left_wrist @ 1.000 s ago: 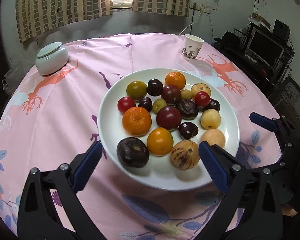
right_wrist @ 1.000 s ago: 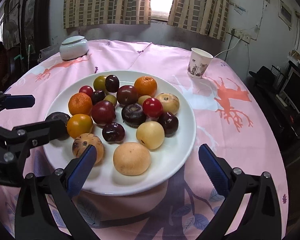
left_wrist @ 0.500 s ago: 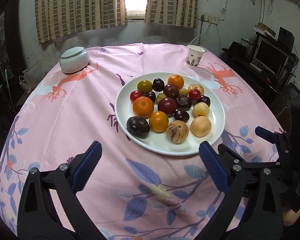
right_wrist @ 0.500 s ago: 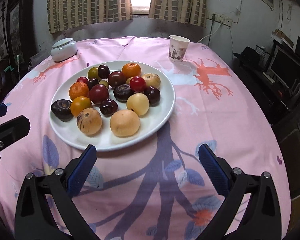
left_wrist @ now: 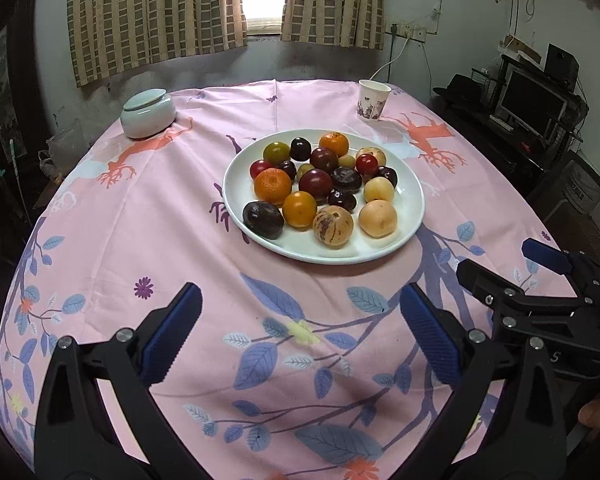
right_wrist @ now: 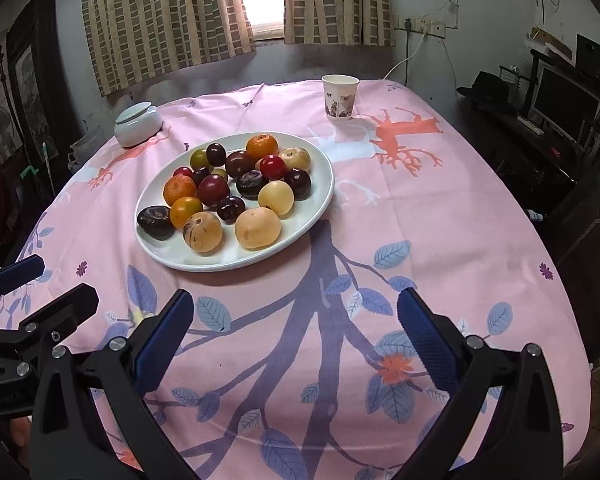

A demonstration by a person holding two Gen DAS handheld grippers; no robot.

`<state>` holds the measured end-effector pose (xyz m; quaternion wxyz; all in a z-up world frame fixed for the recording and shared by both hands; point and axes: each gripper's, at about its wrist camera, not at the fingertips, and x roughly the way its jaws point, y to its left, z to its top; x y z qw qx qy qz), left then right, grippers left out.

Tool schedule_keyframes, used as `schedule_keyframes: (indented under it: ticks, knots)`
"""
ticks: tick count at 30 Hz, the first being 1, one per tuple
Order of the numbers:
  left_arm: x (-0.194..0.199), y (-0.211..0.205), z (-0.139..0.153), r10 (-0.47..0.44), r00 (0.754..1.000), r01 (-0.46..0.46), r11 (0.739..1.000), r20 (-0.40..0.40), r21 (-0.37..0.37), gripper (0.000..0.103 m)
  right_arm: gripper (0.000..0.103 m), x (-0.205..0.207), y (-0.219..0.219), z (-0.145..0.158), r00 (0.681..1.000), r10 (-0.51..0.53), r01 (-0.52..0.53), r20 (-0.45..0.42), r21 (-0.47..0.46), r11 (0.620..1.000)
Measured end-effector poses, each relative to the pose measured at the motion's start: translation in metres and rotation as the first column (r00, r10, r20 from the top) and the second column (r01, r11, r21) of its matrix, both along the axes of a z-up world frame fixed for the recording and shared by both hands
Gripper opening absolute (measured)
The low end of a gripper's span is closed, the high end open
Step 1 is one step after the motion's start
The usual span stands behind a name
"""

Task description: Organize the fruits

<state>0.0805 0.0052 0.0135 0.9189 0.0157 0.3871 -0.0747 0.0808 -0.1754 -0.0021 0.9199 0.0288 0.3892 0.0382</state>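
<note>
We see the worktop (left_wrist: 172, 208) under its pink cloth, and on it the white plate (left_wrist: 410, 200) piled with fruits (left_wrist: 320, 184), well ahead of both tools. From our left gripper (left_wrist: 300, 336) the plate lies forward and slightly right; from our right gripper (right_wrist: 292, 334) it lies forward and left. Both stand wide and empty. We judge neither clearly nearer; the pale fruit (right_wrist: 258, 227) at the near rim suits the right.

Table (left_wrist: 112, 240): plate (left_wrist: 412, 216), cup (left_wrist: 373, 101), jar (left_wrist: 148, 113).
</note>
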Motion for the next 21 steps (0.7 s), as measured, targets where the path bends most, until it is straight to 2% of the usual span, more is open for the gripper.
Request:
schedule_keyframes:
  ticks: [11, 17, 21]
  knots:
    - [-0.004, -0.001, 0.001, 0.001, 1.000, -0.001, 1.000, 0.008, 0.016, 0.101, 0.102, -0.001, 0.004, 0.001, 1.000, 0.010, -0.010, -0.013, -0.008, 1.000]
    - [-0.002, 0.004, 0.002, 0.042, 0.999, -0.043, 0.998, 0.017, 0.037, 0.101, 0.102, 0.001, 0.008, 0.000, 1.000, 0.017, -0.017, -0.020, -0.012, 1.000]
    - [0.001, 0.012, 0.001, 0.059, 0.998, -0.059, 0.998, 0.005, 0.012, 0.101, 0.102, 0.002, 0.011, 0.000, 1.000, 0.021, -0.022, -0.019, -0.018, 1.000]
